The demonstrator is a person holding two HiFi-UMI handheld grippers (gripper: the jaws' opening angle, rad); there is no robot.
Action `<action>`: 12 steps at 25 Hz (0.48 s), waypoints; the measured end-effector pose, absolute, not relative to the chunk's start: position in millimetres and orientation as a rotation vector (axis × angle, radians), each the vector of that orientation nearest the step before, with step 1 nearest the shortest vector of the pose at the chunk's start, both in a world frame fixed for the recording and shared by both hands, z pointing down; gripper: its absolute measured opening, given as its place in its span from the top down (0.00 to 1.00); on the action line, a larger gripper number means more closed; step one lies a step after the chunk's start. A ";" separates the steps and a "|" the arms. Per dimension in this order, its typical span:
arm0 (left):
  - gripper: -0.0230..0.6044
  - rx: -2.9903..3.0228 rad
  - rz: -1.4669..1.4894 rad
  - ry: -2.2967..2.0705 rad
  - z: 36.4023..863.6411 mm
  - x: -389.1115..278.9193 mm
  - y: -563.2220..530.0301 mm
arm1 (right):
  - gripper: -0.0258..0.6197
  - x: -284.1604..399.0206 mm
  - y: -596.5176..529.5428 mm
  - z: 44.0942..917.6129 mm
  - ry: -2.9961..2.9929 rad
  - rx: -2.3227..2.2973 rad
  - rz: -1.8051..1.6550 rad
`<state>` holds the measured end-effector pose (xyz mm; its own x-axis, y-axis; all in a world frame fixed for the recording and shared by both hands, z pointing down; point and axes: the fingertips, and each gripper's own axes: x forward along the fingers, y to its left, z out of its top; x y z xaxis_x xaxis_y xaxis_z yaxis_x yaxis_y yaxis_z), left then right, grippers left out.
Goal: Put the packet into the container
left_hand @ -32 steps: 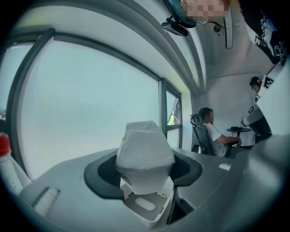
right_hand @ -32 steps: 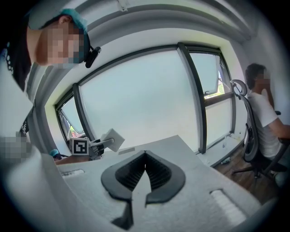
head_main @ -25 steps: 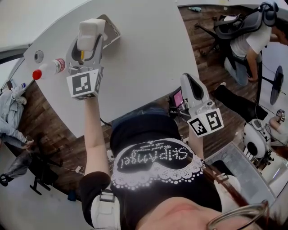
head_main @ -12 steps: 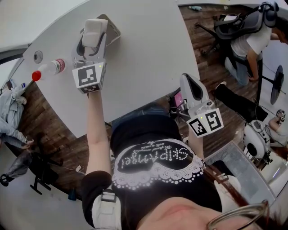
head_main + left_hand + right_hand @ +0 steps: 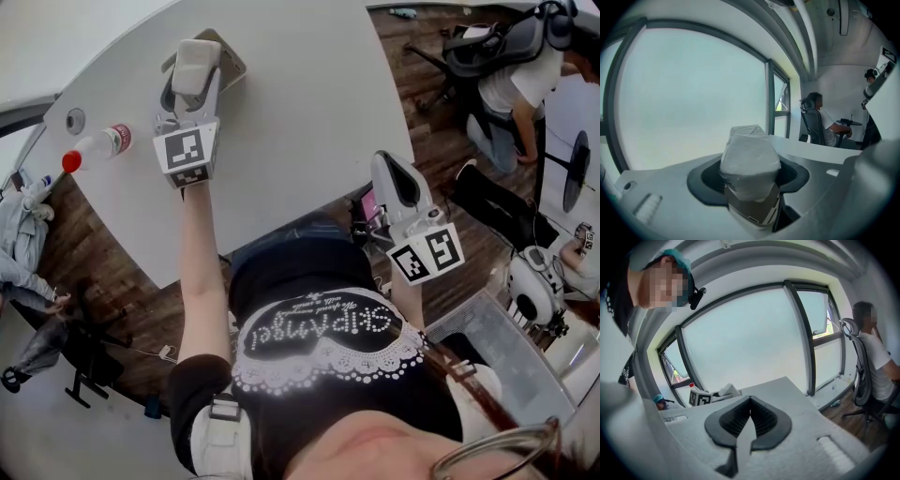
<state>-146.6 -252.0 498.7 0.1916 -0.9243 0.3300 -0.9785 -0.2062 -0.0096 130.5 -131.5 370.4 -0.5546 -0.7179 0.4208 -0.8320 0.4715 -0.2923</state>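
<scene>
The packet (image 5: 197,58), a white wrapped block, is pinched between the two jaws of the left gripper (image 5: 192,89). The left gripper view shows the dark pads standing wide apart and pressing on either side of it, with the white wrapping projecting beyond the jaw tips. In the head view the packet sits over the container (image 5: 233,64), a shallow rectangular tray on the white table (image 5: 300,112). It covers most of the container, leaving only the right-hand rim and corner exposed. Contact between packet and container cannot be confirmed from any view. The left gripper lies just on the person's side of the container, with its marker cube further back along the same line. A bottle (image 5: 98,143) with a red cap lies on its side on the table to the left of the container, apart from it. The right gripper (image 5: 392,167) is well apart from the container, down and to the right near the table's edge. Its jaws are pressed together with nothing between them. A seated person (image 5: 511,80) is on the floor beyond the table, far right of the container.
</scene>
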 end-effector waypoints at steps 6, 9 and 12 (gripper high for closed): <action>0.52 2.231 0.429 -1.830 512.9 -147.8 -254.3 | 0.97 129.4 -131.3 372.0 -2.481 1.332 0.703; 0.52 2.216 0.441 -1.823 516.0 -149.3 -254.2 | 0.97 126.5 -130.7 370.6 -2.483 1.331 0.702; 0.52 2.213 0.483 -1.820 515.2 -148.8 -254.2 | 0.97 124.8 -129.9 370.5 -2.481 1.325 0.705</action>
<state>-148.8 -254.2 515.2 0.1714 -0.9021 0.3959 -0.9798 -0.1981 -0.0273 124.8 -129.9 370.5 -0.5593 -0.7126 0.4235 -0.8288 0.4719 -0.3005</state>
